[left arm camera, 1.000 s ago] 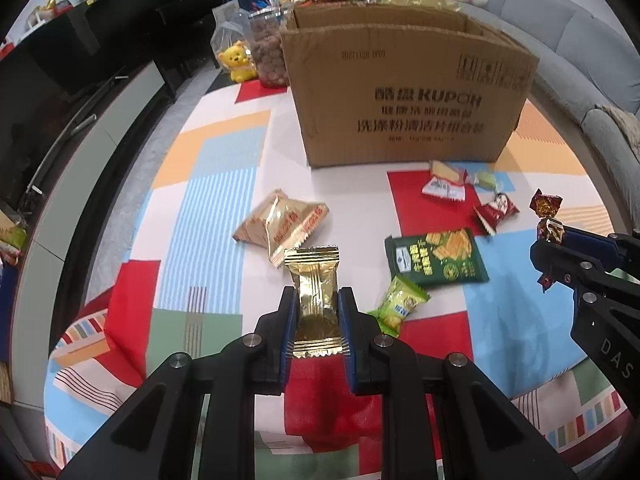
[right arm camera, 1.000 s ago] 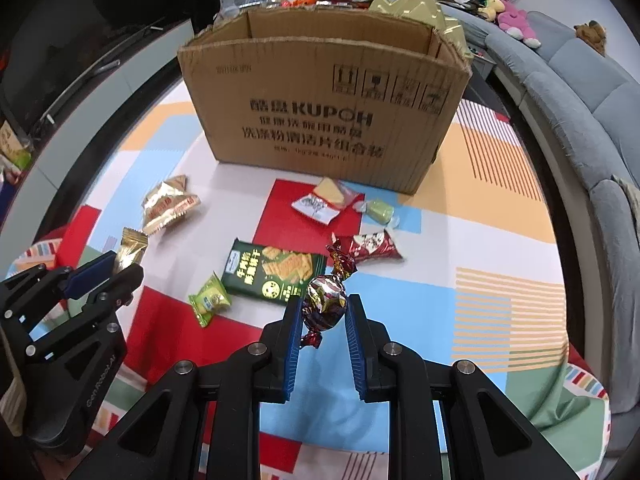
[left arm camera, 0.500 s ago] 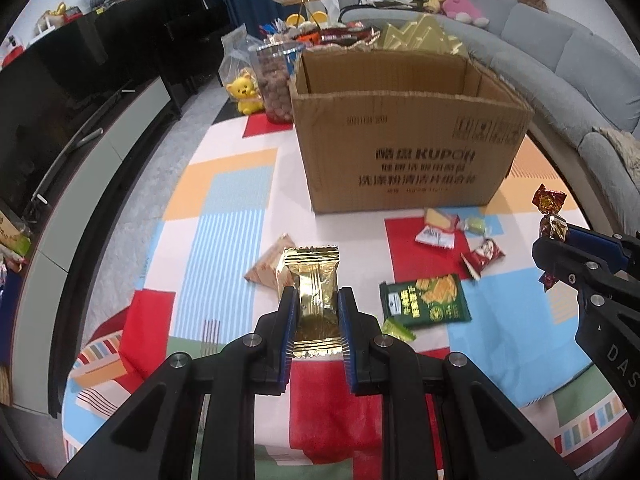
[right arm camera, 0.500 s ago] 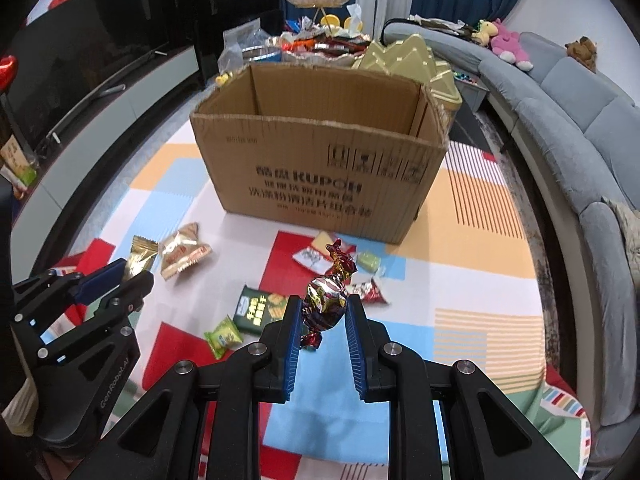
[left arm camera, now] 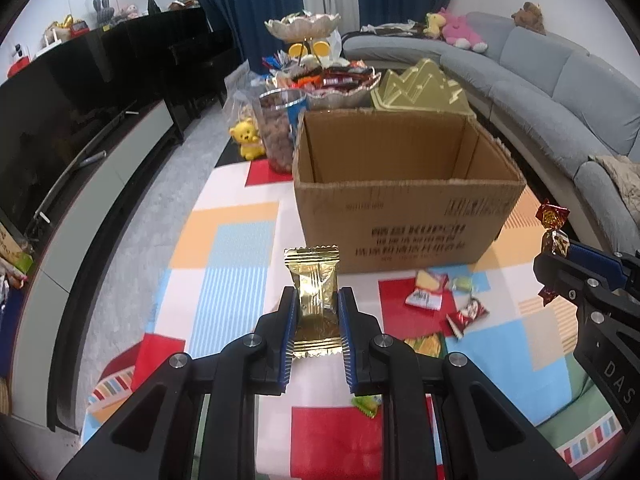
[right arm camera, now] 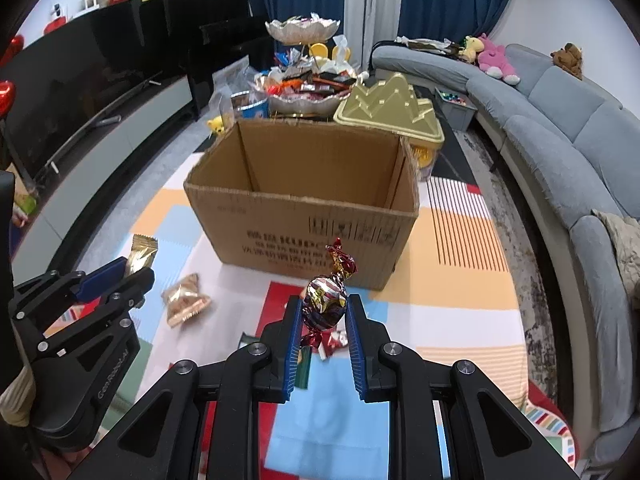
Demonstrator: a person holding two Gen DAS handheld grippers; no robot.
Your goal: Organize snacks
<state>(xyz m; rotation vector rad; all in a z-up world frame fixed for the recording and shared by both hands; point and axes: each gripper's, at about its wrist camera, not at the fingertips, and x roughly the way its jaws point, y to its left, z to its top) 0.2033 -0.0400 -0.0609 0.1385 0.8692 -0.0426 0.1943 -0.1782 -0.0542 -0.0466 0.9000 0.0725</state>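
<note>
My left gripper (left arm camera: pixel 316 300) is shut on a gold foil snack packet (left arm camera: pixel 314 284), held above the table in front of the open cardboard box (left arm camera: pixel 404 216). My right gripper (right arm camera: pixel 322 308) is shut on a red and gold wrapped candy (right arm camera: pixel 326 298), held in front of the same box (right arm camera: pixel 312 216). Each gripper shows in the other view, the left gripper (right arm camera: pixel 132 272) with its packet and the right gripper (left arm camera: pixel 556 256) with its candy. Several loose snacks lie on the patchwork cloth, among them a red packet (left arm camera: pixel 466 314) and a tan packet (right arm camera: pixel 184 300).
Behind the box stand a jar of nuts (left arm camera: pixel 278 132), a tiered dish of sweets (left arm camera: pixel 320 76), a gold tin (right arm camera: pixel 390 112) and a yellow bear toy (left arm camera: pixel 248 142). A grey sofa (right arm camera: pixel 560 128) curves on the right. A dark TV cabinet (left arm camera: pixel 80 120) runs along the left.
Both grippers have risen with their snacks and tilted up. The inside of the box's walls now shows, and the loose snacks on the cloth sit lower in both views.
</note>
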